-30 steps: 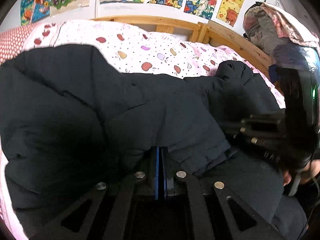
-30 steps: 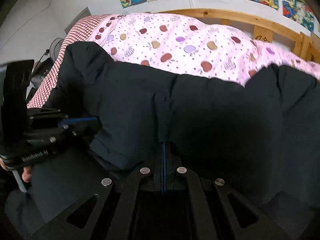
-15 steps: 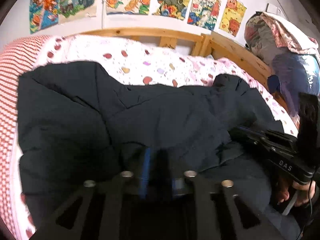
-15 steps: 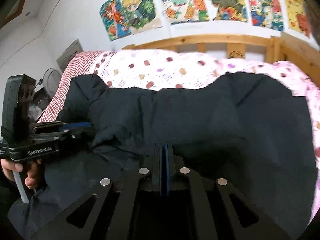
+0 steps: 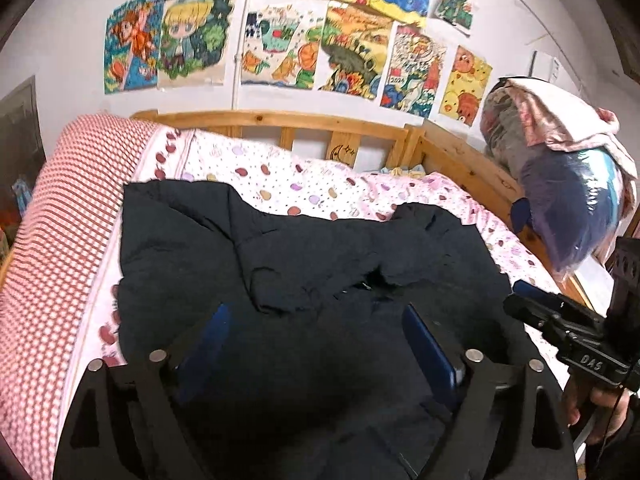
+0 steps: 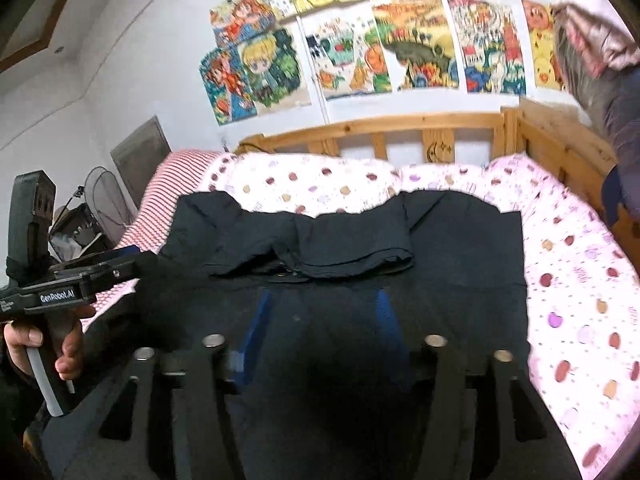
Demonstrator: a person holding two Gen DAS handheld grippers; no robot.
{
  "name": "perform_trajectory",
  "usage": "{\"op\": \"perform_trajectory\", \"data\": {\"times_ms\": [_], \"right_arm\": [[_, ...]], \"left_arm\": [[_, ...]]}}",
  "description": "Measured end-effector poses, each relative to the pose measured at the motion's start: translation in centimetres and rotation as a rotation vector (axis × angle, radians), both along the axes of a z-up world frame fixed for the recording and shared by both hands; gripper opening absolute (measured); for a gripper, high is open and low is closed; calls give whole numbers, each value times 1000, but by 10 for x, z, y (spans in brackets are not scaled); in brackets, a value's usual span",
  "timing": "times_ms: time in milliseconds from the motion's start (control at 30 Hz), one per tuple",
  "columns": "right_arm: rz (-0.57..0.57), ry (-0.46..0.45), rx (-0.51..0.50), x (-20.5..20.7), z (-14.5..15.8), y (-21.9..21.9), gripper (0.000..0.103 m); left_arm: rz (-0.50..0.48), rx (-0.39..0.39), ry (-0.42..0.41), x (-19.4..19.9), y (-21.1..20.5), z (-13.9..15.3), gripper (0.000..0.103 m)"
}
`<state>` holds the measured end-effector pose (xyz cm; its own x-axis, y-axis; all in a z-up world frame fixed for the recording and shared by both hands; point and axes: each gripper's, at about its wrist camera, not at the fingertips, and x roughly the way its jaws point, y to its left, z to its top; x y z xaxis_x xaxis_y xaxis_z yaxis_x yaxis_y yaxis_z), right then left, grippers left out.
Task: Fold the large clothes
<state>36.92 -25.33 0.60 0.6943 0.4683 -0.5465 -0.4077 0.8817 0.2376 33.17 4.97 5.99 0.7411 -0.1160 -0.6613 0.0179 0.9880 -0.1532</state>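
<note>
**Left wrist view: both grippers spread, dark coat flat on bed**

Left wrist view shows my left gripper (image 5: 316,344) with its blue pads wide apart, nothing between them, hovering over the near part of the black padded coat (image 5: 304,272). Right gripper (image 6: 320,320) is also spread and holds nothing; from the left camera it sits at the coat's right edge (image 5: 560,320).

Coat lies across the pink spotted bedsheet (image 6: 568,280), covering most of the near half, with a folded flap (image 6: 320,248) laid over its middle. Far hem reaches toward the wooden headboard (image 6: 400,128) but stays clear of it.

Handling, my guess: puffy quilted fabric, soft, bulky, likely light for its size, springy enough that folds may pop back. Shell looks smooth, so it could slip from a shallow pinch. I'd grab a seam or corner edge with a deep bite, one gripper at each side of the near hem.

Containers: a clear plastic bag (image 5: 568,200) stuffed with textiles sits by the bed rail at right; contents are bunched, can't tell what exactly. No basket or box for the coat in sight.
</note>
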Motion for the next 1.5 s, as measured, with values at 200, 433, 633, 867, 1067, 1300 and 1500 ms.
{"op": "perform_trajectory", "data": {"times_ms": [200,433,633,867,1067,1300,1500], "right_arm": [[11,-47,36,-49,29,-11,78],[19,-95,15,-109,49,-20,89],[21,-92,-5,-157,53,-33,90],[18,-89,-25,-200,46,-39,90],[5,-88,-61,-234,32,-47,92],[-12,-74,-114,-269,15,-56,92],[-34,-41,-161,-288,-5,-63,92]], "left_arm": [[4,52,-64,-49,-9,29,103],[-30,87,-98,-108,-19,56,103],[-87,111,-81,-154,-31,59,103],[-91,107,-82,-201,-36,59,103],[-86,150,-76,-233,-36,54,103],[-93,185,-50,-261,-33,40,103],[-90,209,-44,-285,-22,24,103]]}}
